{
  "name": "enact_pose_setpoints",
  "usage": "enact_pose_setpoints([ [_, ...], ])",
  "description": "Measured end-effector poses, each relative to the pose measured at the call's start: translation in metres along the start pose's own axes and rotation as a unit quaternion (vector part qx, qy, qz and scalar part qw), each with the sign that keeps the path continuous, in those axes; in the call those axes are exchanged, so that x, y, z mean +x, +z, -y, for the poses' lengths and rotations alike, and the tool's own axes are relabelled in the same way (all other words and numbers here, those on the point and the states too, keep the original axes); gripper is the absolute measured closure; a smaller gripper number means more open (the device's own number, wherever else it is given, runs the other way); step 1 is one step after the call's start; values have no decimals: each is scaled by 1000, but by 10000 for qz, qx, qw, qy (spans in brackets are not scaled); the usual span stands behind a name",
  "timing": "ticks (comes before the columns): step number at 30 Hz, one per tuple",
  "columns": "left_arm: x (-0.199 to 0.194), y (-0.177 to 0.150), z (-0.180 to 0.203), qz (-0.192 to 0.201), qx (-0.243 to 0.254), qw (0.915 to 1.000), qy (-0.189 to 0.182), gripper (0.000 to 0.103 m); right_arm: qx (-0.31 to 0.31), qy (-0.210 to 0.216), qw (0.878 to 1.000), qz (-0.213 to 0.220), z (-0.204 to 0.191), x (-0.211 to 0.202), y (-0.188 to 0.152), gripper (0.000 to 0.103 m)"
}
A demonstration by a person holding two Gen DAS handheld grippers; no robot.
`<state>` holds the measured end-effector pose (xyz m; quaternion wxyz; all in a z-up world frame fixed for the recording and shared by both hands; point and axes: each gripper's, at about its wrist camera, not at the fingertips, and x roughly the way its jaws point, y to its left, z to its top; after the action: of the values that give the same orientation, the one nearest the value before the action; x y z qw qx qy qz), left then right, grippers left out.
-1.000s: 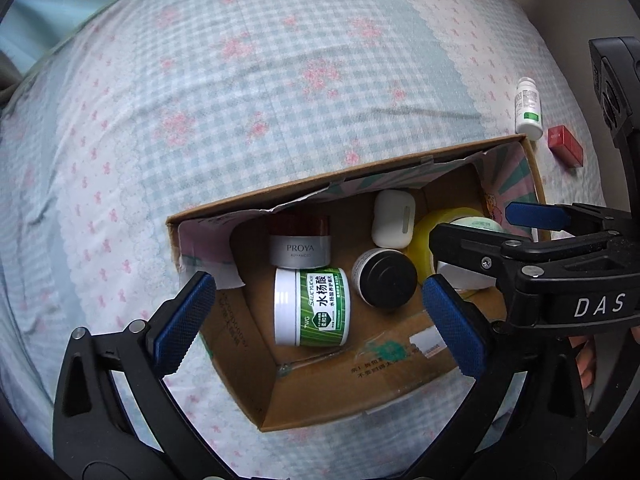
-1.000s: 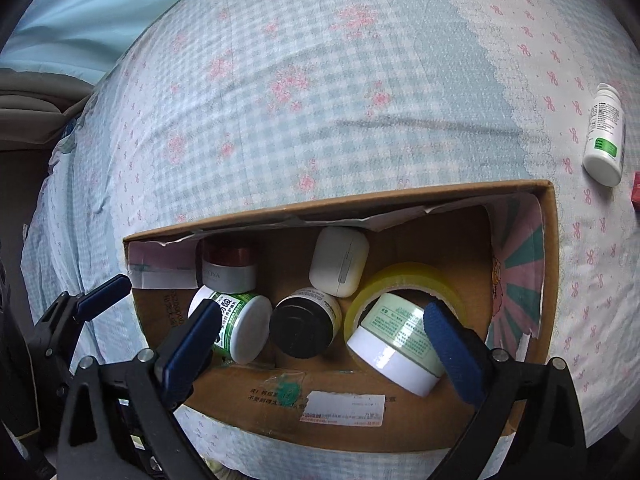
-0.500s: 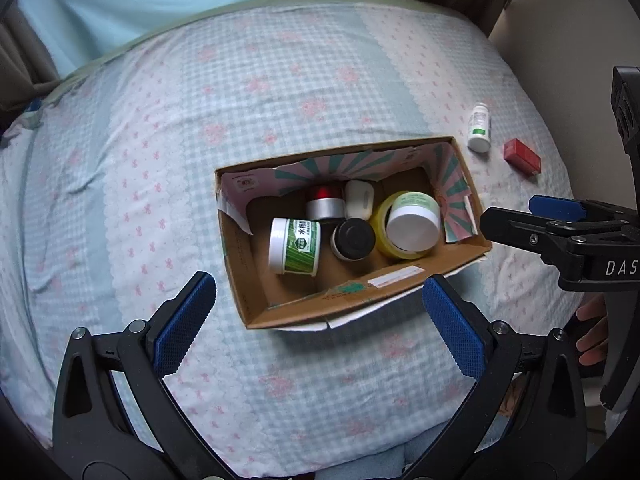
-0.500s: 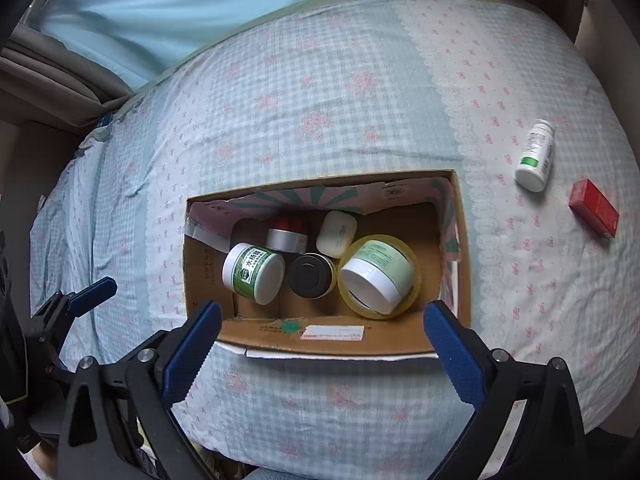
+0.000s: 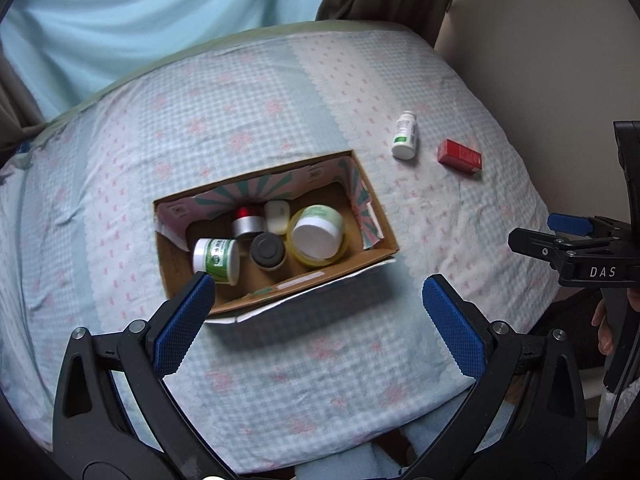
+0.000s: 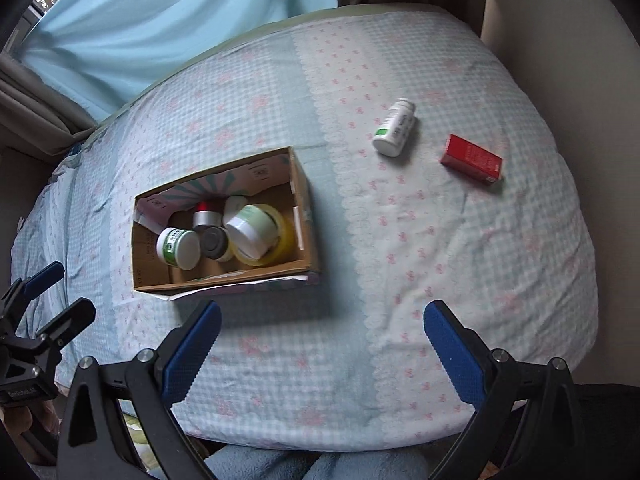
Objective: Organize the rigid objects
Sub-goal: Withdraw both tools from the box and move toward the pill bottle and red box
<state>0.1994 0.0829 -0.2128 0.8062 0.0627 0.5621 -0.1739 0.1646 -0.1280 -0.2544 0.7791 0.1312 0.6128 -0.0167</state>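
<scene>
Checked bedspread (image 5: 280, 92), blue curtain (image 6: 168, 20).

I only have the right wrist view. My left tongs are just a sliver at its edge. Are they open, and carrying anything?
Observer: The left tongs are wide open and empty, held in front of the brown cardboard box.
Operator: What sits behind the pale green and white jar in that box? It's mostly blocked for me.
Observer: A small white rounded case, near the far wall, right beside the silver jar with a red cap.
Operator: And the box's right inner wall? I only get its outside.
Observer: It is lined with pink-and-teal striped paper.
</scene>
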Motion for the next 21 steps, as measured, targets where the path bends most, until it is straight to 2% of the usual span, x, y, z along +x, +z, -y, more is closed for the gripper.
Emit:
enact_pose_setpoints([
  [8, 28, 46, 95, 221, -246, 9992, 215, 0, -547, -223, 9982, 104, 97, -17, 26, 2],
  [11, 46, 65, 124, 179, -578, 9981, -62, 0, -897, -275, 9955, 154, 131, -19, 43, 2],
  [13, 56, 79, 143, 181, -660, 9976, -100, 0, -1048, -356, 9937, 188, 152, -20, 55, 2],
  [21, 100, 139, 204, 23, 183, 9995, 246, 0, -1187, -500, 9916, 104, 218, -7, 102, 2],
])
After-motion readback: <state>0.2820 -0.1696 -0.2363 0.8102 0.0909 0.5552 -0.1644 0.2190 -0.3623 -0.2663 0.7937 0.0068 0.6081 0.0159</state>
